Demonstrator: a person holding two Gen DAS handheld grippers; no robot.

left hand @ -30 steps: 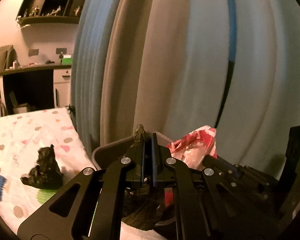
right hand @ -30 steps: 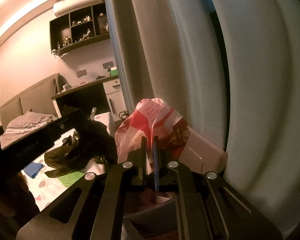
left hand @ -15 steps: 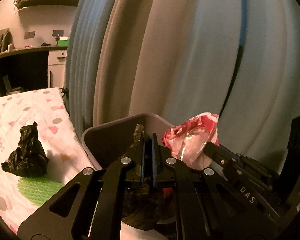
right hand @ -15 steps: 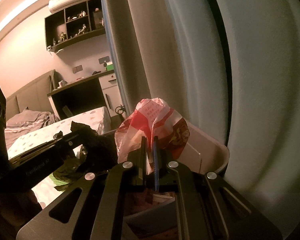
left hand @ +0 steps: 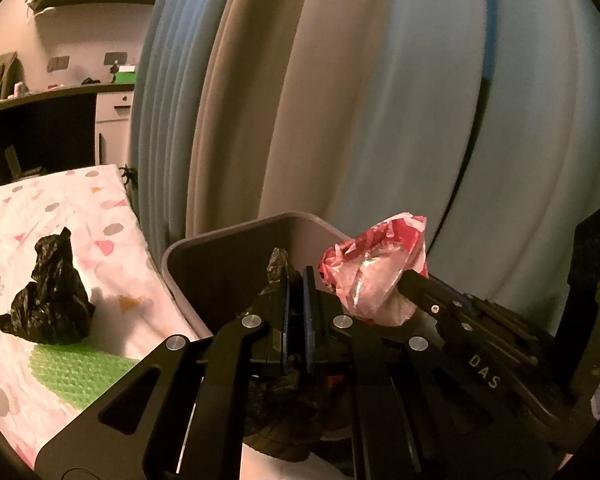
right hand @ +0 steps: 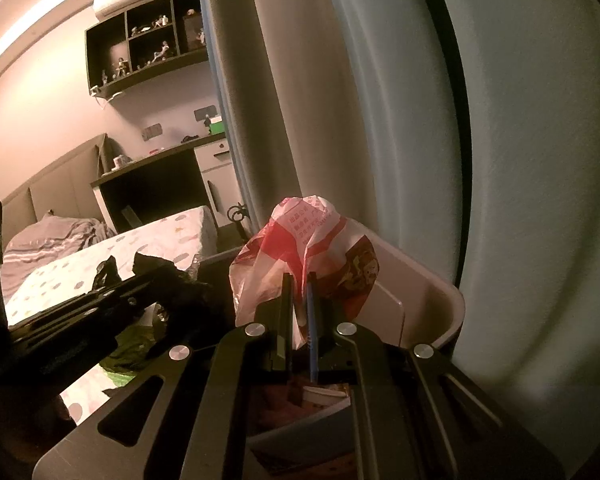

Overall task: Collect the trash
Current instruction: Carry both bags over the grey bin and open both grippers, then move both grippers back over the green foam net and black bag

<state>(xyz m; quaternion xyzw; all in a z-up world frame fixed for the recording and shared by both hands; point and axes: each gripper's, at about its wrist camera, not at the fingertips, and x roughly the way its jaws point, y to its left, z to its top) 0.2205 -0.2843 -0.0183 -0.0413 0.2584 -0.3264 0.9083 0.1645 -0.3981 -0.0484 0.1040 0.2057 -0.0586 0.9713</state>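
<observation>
your left claw (left hand: 296, 280) is closed on a crumpled black plastic bag (left hand: 278, 266) and holds it over the open grey bin (left hand: 236, 240). your right claw (right hand: 299, 286) is closed on a red and white plastic bag (right hand: 312, 248), also above the bin, just beside the black one. left of the bin, another black bag (left hand: 46, 294) lies on the patterned bed (left hand: 112, 216), touching a green sheet (left hand: 76, 372).
</observation>
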